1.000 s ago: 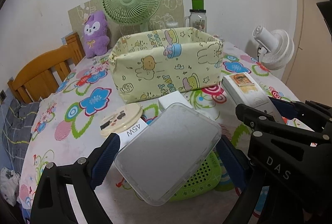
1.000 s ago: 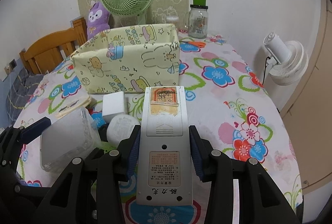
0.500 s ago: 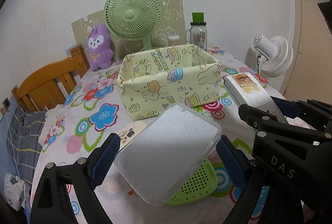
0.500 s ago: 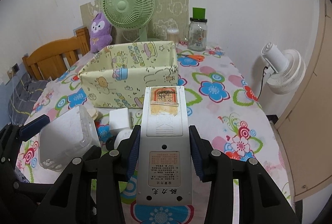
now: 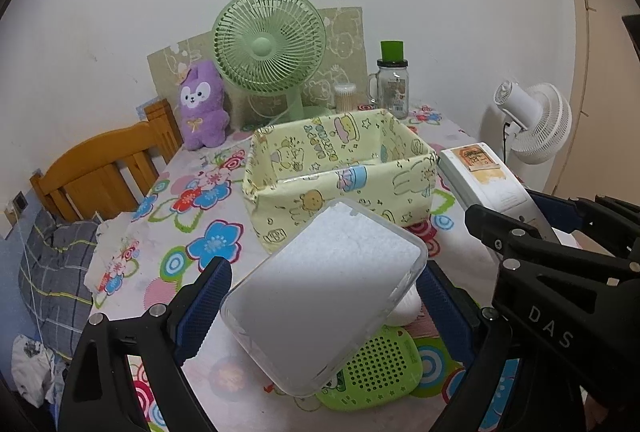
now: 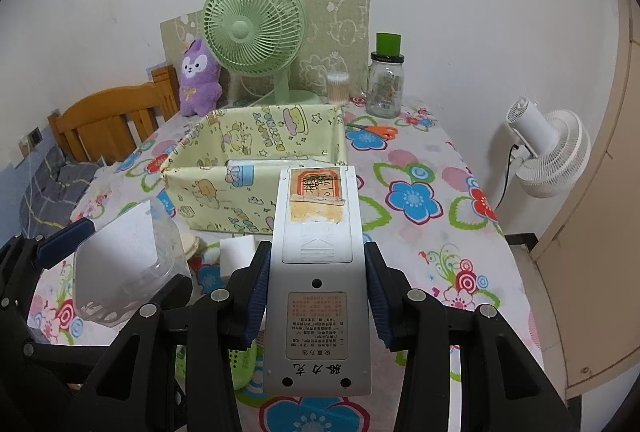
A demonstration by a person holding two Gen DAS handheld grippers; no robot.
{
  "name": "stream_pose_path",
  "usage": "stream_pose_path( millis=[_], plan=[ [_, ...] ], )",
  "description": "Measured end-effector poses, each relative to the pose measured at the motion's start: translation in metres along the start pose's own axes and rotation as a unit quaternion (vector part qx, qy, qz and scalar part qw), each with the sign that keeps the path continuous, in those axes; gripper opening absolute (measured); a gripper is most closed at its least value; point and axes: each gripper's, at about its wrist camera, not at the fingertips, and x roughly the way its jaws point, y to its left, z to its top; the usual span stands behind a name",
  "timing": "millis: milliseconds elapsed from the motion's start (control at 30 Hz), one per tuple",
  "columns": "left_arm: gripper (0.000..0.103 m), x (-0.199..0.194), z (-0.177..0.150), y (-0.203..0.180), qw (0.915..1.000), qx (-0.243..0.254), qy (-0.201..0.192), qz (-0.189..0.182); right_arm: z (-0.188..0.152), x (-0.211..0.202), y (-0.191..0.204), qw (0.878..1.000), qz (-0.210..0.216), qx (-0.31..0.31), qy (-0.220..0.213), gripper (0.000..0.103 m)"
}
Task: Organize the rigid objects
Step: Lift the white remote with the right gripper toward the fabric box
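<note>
Both our grippers are loaded: left gripper (image 5: 324, 296) pinches the clear plastic box (image 5: 324, 292), right gripper (image 6: 316, 296) clamps the remote control (image 6: 316, 272), both held just before the yellow fabric bin (image 6: 256, 168). We should clear its near wall before releasing.

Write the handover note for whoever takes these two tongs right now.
Left tongs: shut on the clear plastic box, held in the air, tilted, short of the yellow fabric bin.
Right tongs: shut on the white remote, back side up, held in front of the bin.
Done: both things are picked up. Nothing has yet been dropped from either tongs.
Left: place the box and the remote in the bin, then gather the green speaker and small white block from the table.
</note>
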Motion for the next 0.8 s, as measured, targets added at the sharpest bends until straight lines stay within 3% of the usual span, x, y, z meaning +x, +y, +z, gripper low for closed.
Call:
stream_pose_path(
  millis=[800],
  plan=[
    [0.094,0.011,0.027,0.008,0.9999,-0.002,-0.001,0.011,0.030,0.009,0.002,1.000,0.008,-0.004,-0.003,0.047]
  ],
)
